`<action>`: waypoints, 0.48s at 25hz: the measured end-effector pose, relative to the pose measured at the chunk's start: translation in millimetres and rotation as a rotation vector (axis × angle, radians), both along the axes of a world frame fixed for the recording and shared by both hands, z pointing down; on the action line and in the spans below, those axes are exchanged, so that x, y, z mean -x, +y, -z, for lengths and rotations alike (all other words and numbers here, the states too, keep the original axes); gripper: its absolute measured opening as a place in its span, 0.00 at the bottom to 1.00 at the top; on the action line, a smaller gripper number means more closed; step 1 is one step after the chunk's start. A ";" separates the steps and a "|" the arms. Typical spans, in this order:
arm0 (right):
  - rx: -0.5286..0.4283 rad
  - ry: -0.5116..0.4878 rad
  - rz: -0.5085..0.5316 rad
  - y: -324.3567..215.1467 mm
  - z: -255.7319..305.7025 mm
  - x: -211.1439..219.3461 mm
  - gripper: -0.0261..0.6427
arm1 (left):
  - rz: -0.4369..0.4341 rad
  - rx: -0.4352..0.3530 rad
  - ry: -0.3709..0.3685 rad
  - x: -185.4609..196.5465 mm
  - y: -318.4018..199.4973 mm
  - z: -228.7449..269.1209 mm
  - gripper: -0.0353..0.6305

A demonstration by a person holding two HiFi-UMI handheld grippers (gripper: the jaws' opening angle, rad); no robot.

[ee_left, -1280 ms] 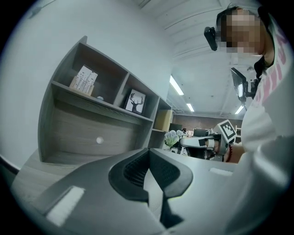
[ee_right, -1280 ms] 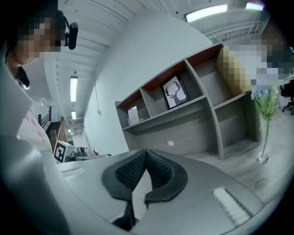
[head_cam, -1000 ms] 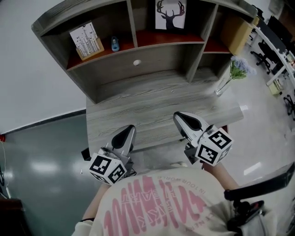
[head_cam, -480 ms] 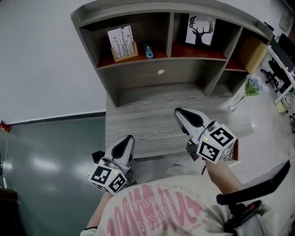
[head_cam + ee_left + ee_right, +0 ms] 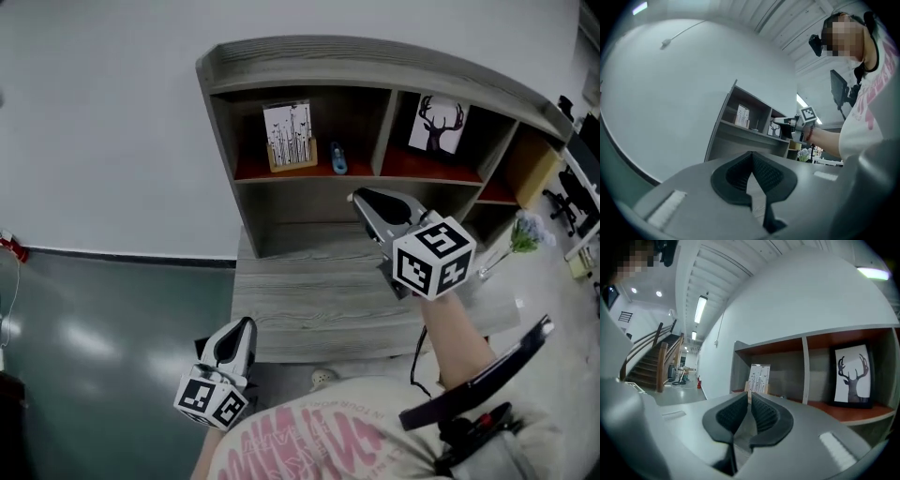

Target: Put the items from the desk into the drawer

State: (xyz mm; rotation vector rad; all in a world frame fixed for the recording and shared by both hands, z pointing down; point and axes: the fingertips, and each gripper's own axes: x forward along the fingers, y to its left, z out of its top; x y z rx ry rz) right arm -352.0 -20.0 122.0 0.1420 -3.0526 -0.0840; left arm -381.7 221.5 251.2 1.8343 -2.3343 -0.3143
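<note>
Hovering at the grey wood-grain desk, before its drawer front, the right gripper has just been opening its jaws to a narrow, empty gap. Up-left on the red shelf stand a white card in a wooden holder and a small blue object. The left gripper, low, is closed, empty.

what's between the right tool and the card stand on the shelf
Nothing visible: the right tool aims at the card stand in the left shelf compartment, open air between. The small blue thing sits beside the stand, not in front. The tool's jaws have just been opening, nothing between them.
</note>
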 end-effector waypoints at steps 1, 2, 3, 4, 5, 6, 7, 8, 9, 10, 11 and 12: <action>0.004 0.002 -0.004 -10.4 4.8 11.3 0.08 | -0.006 -0.018 -0.003 5.2 -5.5 7.0 0.08; 0.013 0.005 -0.008 -21.1 7.7 22.0 0.08 | -0.007 -0.040 -0.008 11.5 -11.6 15.0 0.08; 0.026 0.013 -0.011 -31.0 7.5 31.1 0.08 | -0.003 -0.061 -0.015 18.2 -17.5 23.5 0.08; 0.043 0.024 -0.011 -39.7 4.6 38.7 0.09 | 0.001 -0.081 -0.023 25.0 -23.6 32.1 0.08; 0.062 0.037 -0.007 -47.7 0.8 45.3 0.11 | 0.003 -0.098 -0.030 32.1 -31.4 41.3 0.08; 0.079 0.048 -0.001 -55.2 -2.2 51.5 0.12 | 0.002 -0.111 -0.034 39.5 -41.2 50.7 0.08; 0.096 0.056 0.006 -61.9 -4.7 56.7 0.12 | -0.003 -0.117 -0.033 46.4 -52.6 59.1 0.08; 0.113 0.062 0.012 -67.2 -7.3 60.5 0.13 | -0.011 -0.117 -0.029 51.8 -64.8 65.9 0.08; 0.129 0.068 0.019 -70.7 -10.5 63.0 0.13 | -0.024 -0.112 -0.027 55.3 -77.4 71.1 0.08; 0.140 0.073 0.027 -73.1 -13.8 64.8 0.15 | -0.040 -0.105 -0.029 57.6 -90.3 75.1 0.08; 0.145 0.077 0.031 -75.2 -16.6 66.4 0.19 | -0.058 -0.098 -0.036 59.5 -103.7 77.8 0.08; 0.148 0.078 0.031 -77.6 -18.7 68.1 0.20 | -0.078 -0.092 -0.043 61.3 -117.4 79.3 0.08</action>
